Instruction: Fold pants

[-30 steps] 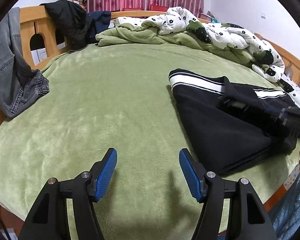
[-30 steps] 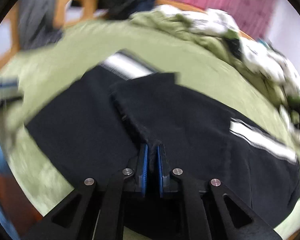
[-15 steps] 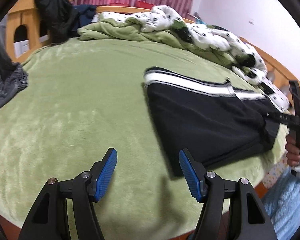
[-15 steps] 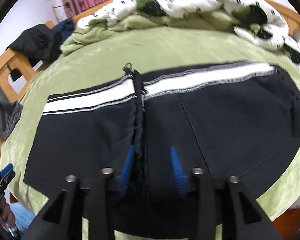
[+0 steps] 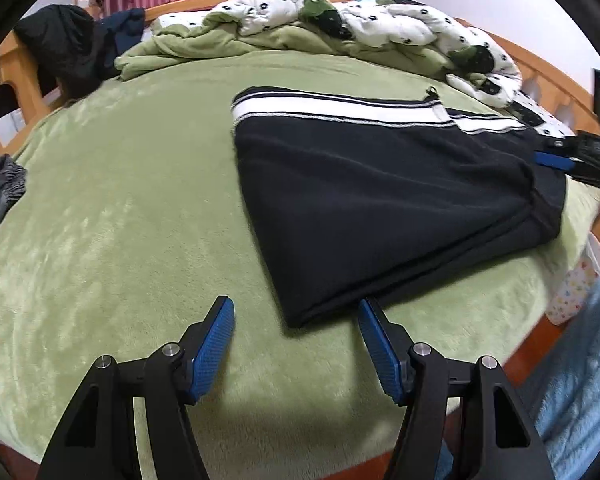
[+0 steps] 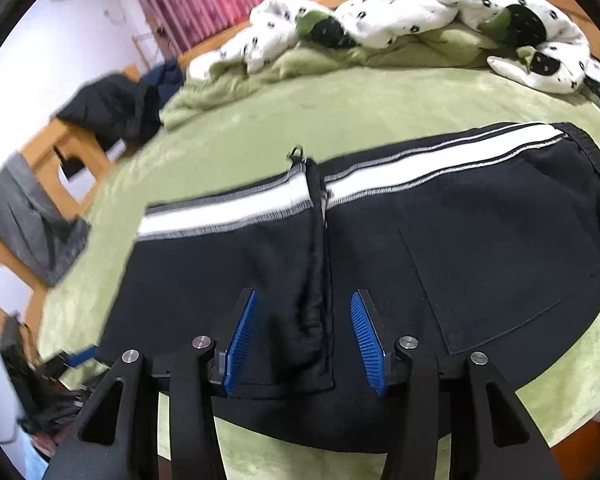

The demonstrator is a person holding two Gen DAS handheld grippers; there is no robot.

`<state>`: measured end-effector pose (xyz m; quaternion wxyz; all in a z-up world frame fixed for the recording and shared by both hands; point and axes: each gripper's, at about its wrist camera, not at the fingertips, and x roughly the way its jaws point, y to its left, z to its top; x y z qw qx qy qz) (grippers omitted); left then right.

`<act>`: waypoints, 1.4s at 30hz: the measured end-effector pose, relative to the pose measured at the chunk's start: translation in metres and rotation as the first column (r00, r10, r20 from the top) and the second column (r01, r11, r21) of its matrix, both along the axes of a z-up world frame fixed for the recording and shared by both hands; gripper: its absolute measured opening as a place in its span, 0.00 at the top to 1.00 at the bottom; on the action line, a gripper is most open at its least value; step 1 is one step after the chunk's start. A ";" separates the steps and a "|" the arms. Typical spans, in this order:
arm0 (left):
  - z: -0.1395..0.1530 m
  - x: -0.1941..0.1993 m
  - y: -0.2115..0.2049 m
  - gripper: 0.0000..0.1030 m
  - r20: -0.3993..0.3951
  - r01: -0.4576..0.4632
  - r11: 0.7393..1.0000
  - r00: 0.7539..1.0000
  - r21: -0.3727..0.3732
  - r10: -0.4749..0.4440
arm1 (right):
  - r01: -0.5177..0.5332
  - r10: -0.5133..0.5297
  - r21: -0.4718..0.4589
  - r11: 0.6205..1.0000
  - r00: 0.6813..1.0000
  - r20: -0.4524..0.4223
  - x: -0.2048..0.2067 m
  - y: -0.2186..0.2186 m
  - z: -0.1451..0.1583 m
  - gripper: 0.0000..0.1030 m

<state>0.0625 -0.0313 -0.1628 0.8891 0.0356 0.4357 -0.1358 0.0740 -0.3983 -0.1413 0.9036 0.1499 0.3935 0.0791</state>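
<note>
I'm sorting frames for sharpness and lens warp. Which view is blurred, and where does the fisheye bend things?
Left wrist view: sharp; the black pants are crisp, the green blanket bulges into a dome. Right wrist view: motion blur softens the pants' white stripe and left side; the right hand-held gripper stays sharp.

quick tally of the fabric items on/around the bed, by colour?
Black with white stripe: 1, the pants
Black: 1, jacket on the bed frame
Navy: 1, garment beside it
Grey: 1, jeans over the frame
Green: 1, blanket
White with dark spots: 1, quilt
Total: 6
</note>
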 end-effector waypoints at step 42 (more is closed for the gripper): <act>-0.003 0.032 -0.003 0.39 -0.144 -0.105 0.991 0.985 -0.078 0.093 | -0.137 0.092 -0.323 0.936 0.984 -0.151 -0.018 0.047 -0.032 0.63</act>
